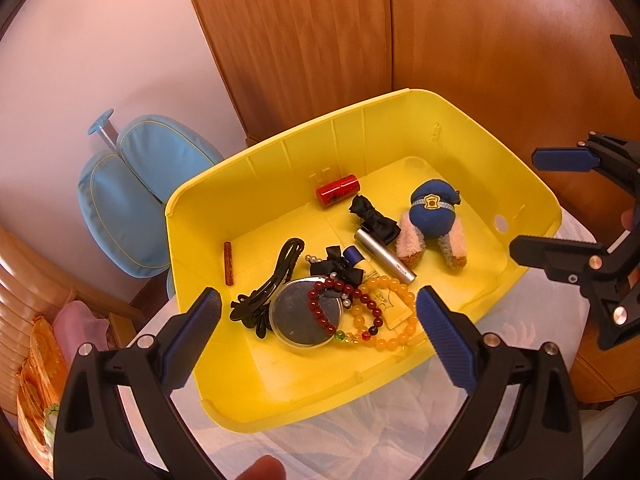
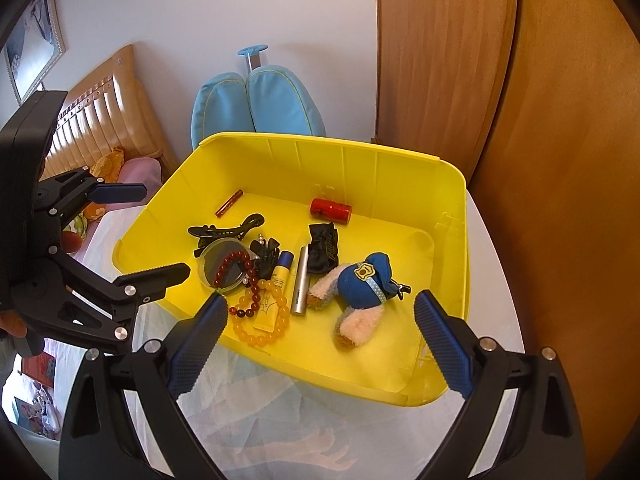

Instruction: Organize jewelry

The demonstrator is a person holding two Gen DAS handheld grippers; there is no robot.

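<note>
A yellow plastic bin (image 1: 280, 144) (image 2: 320, 138) sits on a white cloth. Near its front left lie a dark red bead bracelet (image 1: 313, 304) (image 2: 229, 261) across a round mirror (image 1: 296, 320), and an amber bead bracelet (image 1: 402, 289) (image 2: 250, 336). A black hair clip (image 1: 272, 280), black bows (image 1: 378, 220), a silver tube (image 1: 386, 256) and a red cylinder (image 1: 338, 191) lie around them. My left gripper (image 1: 319, 310) (image 2: 156, 232) hovers open over the bracelets. My right gripper (image 2: 322, 312) (image 1: 540, 206) hovers open at the bin's near right, holding nothing.
A blue plush toy (image 1: 434, 216) (image 2: 364, 280) lies in the bin's right half, a brown stick (image 1: 228, 258) by its left wall. Behind stand a blue chair back (image 1: 132, 192), wooden wardrobe doors (image 1: 320, 40) and a bed headboard (image 2: 108, 108).
</note>
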